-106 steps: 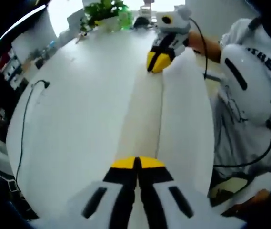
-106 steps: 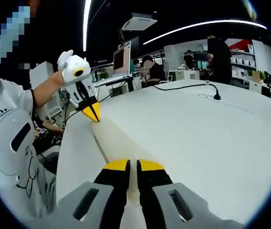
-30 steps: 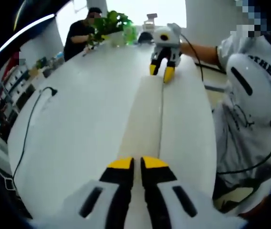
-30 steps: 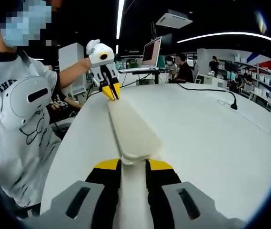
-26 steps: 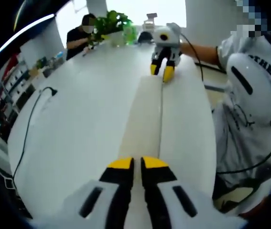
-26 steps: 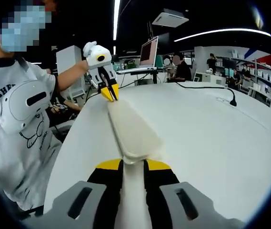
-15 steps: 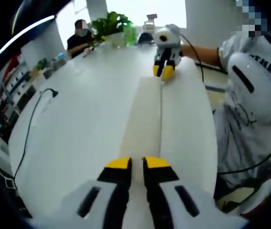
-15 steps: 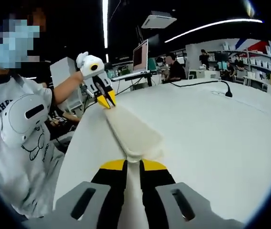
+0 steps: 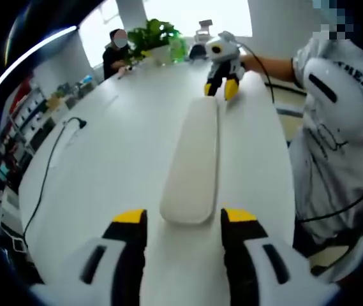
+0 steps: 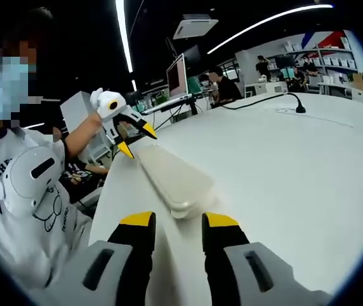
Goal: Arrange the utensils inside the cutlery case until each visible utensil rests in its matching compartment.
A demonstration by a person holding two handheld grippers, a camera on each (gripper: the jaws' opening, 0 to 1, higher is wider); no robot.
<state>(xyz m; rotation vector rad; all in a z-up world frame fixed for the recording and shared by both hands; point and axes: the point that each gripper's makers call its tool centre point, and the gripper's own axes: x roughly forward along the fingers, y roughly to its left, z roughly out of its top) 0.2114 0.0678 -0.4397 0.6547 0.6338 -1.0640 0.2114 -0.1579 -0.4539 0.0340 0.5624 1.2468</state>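
We are looking along a long, cream-white, round-ended closed cutlery case (image 9: 194,159), and it is lying flat on the wide white tabletop (image 9: 104,146), running lengthwise between our two tools. In the left gripper view, the left gripper (image 9: 177,217) is sitting with its yellow-tipped jaws spread wide, one on each side of the case's near end, and it is gripping nothing. At the far end of the case we are seeing the right gripper (image 9: 222,89), just beyond the case's tip, also parted.

Switching to the right gripper view, we are getting the mirror picture: the right gripper (image 10: 178,220) is standing open, its jaws flanking the near end of the case (image 10: 171,175) without closing on it, and the left gripper (image 10: 133,140) is hovering wide open at the other end. Whether any jaw is actually touching the case we cannot quite tell through this fisheye.

As for progress, we are judging this to be very early. The lid is looking shut, we are seeing no utensils and no compartments, so the sorting is all ahead of us: opening the case, then placing each piece in its slot. A black cable (image 9: 53,153) is trailing across the table well away from the case.
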